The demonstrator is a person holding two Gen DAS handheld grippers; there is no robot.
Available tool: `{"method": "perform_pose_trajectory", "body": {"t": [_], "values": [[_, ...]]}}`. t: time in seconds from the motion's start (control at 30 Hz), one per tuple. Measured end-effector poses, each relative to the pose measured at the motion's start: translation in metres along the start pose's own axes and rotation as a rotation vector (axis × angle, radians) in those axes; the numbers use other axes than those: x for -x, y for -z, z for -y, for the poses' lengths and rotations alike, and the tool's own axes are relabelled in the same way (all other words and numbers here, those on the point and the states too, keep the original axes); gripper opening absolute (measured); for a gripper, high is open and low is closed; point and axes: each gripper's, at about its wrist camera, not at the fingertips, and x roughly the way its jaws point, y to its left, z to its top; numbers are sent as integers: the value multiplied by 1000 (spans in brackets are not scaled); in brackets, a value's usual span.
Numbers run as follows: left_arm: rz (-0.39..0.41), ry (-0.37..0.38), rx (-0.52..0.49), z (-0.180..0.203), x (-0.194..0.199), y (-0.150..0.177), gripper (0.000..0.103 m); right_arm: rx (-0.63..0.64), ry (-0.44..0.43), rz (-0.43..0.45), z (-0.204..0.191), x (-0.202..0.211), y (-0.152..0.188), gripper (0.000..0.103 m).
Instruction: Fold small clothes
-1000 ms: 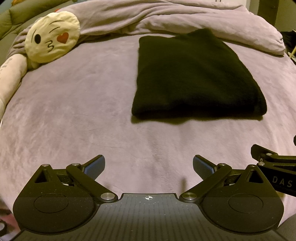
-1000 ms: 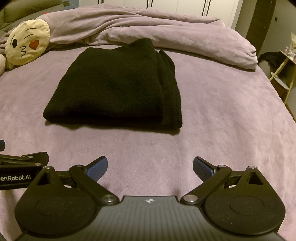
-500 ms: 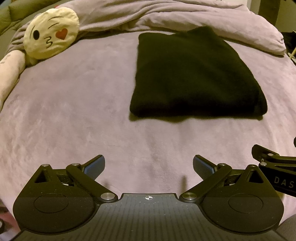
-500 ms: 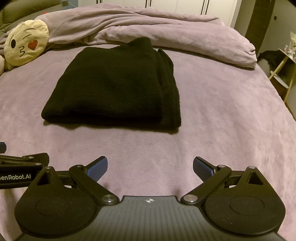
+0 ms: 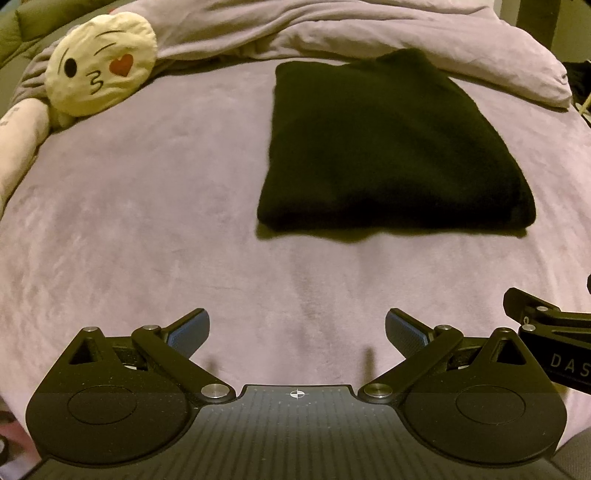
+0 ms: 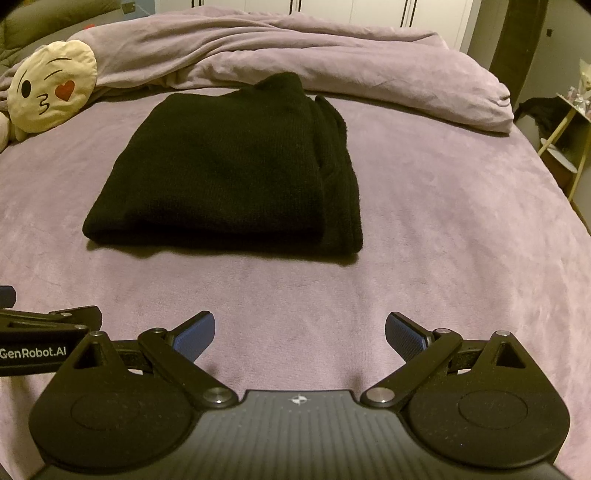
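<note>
Black garment (image 6: 236, 177): folded rectangle, mid-bed (image 6: 443, 258), toward duvet (image 6: 332, 62) edge; fold apparently complete. Left gripper (image 5: 295, 328), right gripper (image 6: 299, 332): jaws apart, empty, near edge, clear of cloth.

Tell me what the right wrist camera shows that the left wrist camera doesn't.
Only the right wrist view shows the white wardrobe doors behind the bed, the yellow-legged side stand beside it, and the folded black knit sweater's layered right edge. Only the left wrist view shows the pale long cushion at the bed's left edge. Both share the sweater lying folded on the mauve plush bedspread, the round yellow kissing-face pillow, the bunched mauve duvet, and the open, empty left gripper and right gripper.
</note>
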Motion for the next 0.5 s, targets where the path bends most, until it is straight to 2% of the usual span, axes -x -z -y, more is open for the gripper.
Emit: {"method": "perform_pose_trajectory", "body": {"t": [0.5], "values": [[22,24,-7,3,4,-2,103,-10,2,-1,0,0,0,99]]}}
